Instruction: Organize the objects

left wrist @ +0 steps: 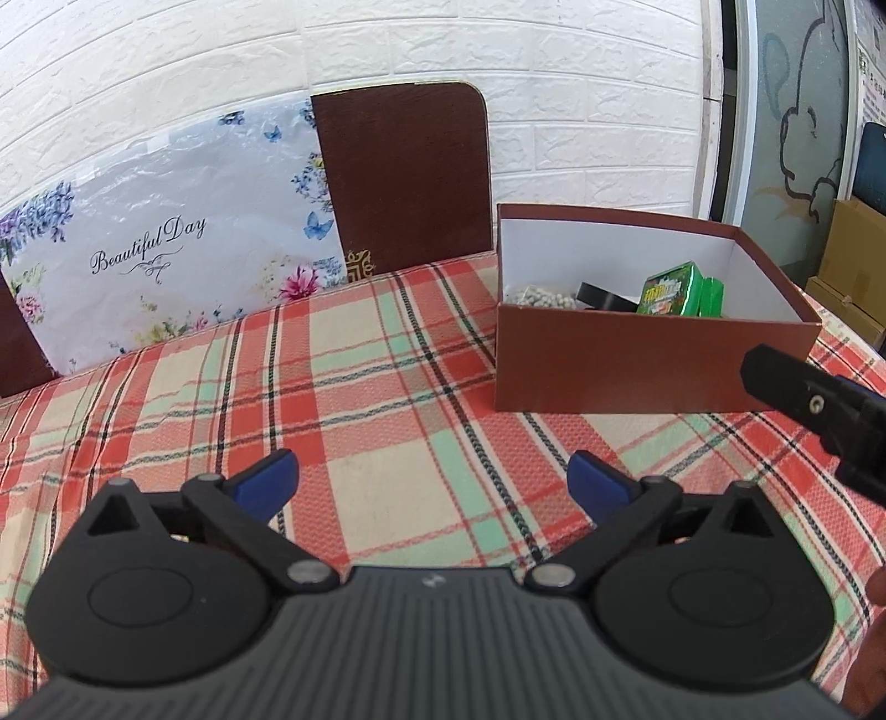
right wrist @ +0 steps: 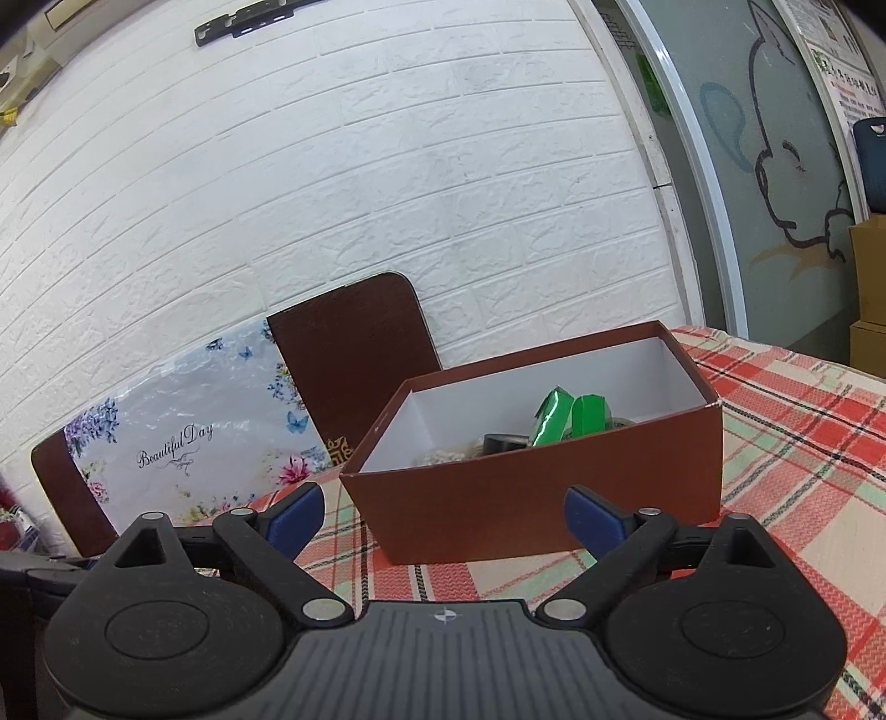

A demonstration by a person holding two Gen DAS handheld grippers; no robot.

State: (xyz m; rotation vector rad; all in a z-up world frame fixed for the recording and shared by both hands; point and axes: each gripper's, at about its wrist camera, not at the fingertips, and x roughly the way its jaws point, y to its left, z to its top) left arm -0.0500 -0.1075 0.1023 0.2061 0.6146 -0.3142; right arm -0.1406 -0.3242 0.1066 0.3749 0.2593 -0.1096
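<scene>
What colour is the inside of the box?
White inside the box, reddish-brown outside; the right wrist view shows it best.

An open cardboard box (left wrist: 653, 360) stands on the tablecloth-covered table (left wrist: 360, 387), toward its far right part. Inside the box, a packet of small beads (left wrist: 540, 296) lies at the left, a roll of tape (left wrist: 603, 299) sits beside it toward the middle, and two upright packets (left wrist: 673, 291) stand right of the tape. Behind the table, a chair back (left wrist: 404, 177) rises just left of the box, against the brick wall (left wrist: 443, 50). A floral board (left wrist: 166, 249) leans left of the chair back, its right edge tucked behind it. Stacked cartons (left wrist: 853, 271) sit at the far right, beyond the table. The left gripper (left wrist: 432, 476) hovers over the tablecloth in front and left of the box; the right gripper (right wrist: 443, 512) faces the box's near wall.
</scene>
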